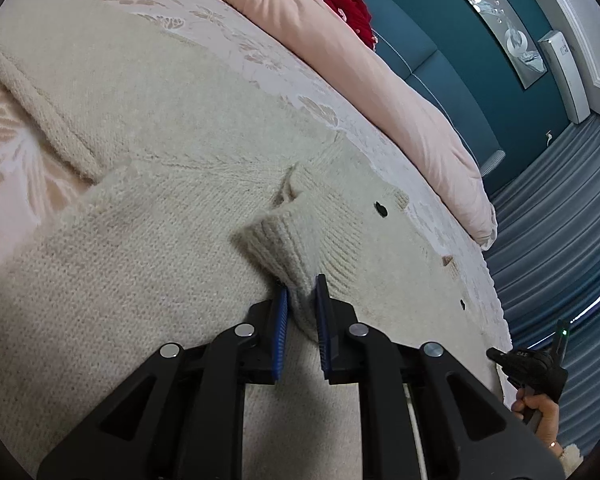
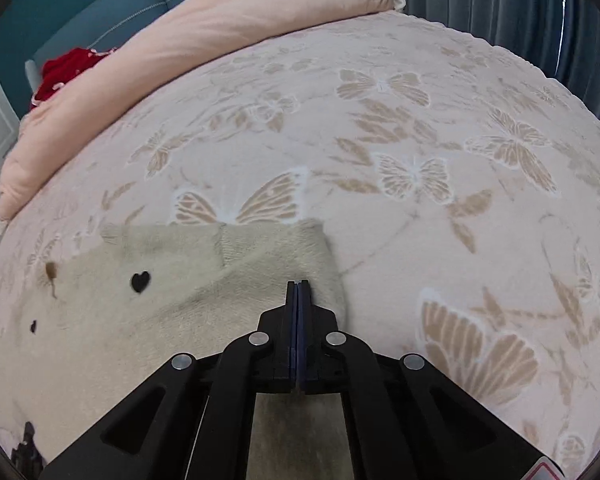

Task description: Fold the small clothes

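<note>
Both claws, the left gripper [image 1: 302, 292] and the right gripper [image 2: 299, 286], pinch the cream sweater [image 1: 148, 216] mid-fold on the bed [image 2: 420, 140], probably needing 1 carry-over next.

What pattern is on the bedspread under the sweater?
Tan-and-white butterflies on pale pink bedspread, clearest in the right wrist view.

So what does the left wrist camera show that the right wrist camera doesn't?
Only the left wrist view shows the left gripper shut on a ribbed cuff of the cream sweater, the wall art, and the hand holding the other tool. Only the right wrist view shows the right gripper, jaws together over the sweater's edge, and open butterfly blanket. Both show the pink duvet and red garment.
</note>
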Action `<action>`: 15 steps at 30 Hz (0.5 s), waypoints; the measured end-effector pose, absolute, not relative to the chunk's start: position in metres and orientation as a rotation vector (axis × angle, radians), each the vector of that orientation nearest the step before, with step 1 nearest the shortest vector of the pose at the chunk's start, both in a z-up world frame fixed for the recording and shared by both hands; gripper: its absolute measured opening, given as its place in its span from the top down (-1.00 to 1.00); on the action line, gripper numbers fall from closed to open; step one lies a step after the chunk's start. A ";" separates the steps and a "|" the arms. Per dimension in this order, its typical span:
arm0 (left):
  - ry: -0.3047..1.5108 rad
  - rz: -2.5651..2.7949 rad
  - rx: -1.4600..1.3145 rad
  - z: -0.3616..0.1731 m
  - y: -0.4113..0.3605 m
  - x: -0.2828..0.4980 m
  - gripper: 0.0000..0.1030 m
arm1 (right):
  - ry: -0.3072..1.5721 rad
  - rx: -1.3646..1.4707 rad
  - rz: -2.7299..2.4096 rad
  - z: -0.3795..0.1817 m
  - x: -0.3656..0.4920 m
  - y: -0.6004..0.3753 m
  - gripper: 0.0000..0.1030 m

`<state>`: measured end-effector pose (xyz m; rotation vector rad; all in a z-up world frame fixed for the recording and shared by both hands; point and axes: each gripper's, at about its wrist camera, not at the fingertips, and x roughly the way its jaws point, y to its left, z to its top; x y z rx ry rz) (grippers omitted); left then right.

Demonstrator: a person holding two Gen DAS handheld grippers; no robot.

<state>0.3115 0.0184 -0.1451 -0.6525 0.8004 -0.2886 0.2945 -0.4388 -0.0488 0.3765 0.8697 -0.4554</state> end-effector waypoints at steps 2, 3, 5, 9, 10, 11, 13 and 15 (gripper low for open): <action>0.796 -0.292 -0.659 -0.145 0.019 0.312 0.73 | 0.858 0.292 -0.363 -0.040 0.270 -0.408 0.86; 0.796 -0.292 -0.659 -0.144 0.018 0.312 0.73 | 0.866 0.264 -0.344 -0.042 0.258 -0.398 0.87; 0.797 -0.293 -0.661 -0.144 0.018 0.312 0.73 | 0.917 0.232 -0.382 -0.064 0.240 -0.392 0.99; 0.805 -0.296 -0.668 -0.141 0.019 0.312 0.73 | 0.891 0.343 -0.430 -0.066 0.216 -0.390 1.00; 0.814 -0.302 -0.681 -0.140 0.021 0.313 0.73 | 0.869 0.368 -0.418 -0.055 0.210 -0.378 0.80; 0.833 -0.314 -0.701 -0.138 0.024 0.314 0.72 | 0.850 0.386 -0.378 -0.045 0.204 -0.364 0.71; 0.875 -0.340 -0.750 -0.130 0.040 0.311 0.62 | 0.838 0.369 -0.295 -0.033 0.188 -0.328 0.65; 0.842 -0.319 -0.795 -0.115 0.072 0.296 -0.09 | 0.847 0.295 -0.250 -0.030 0.169 -0.291 0.41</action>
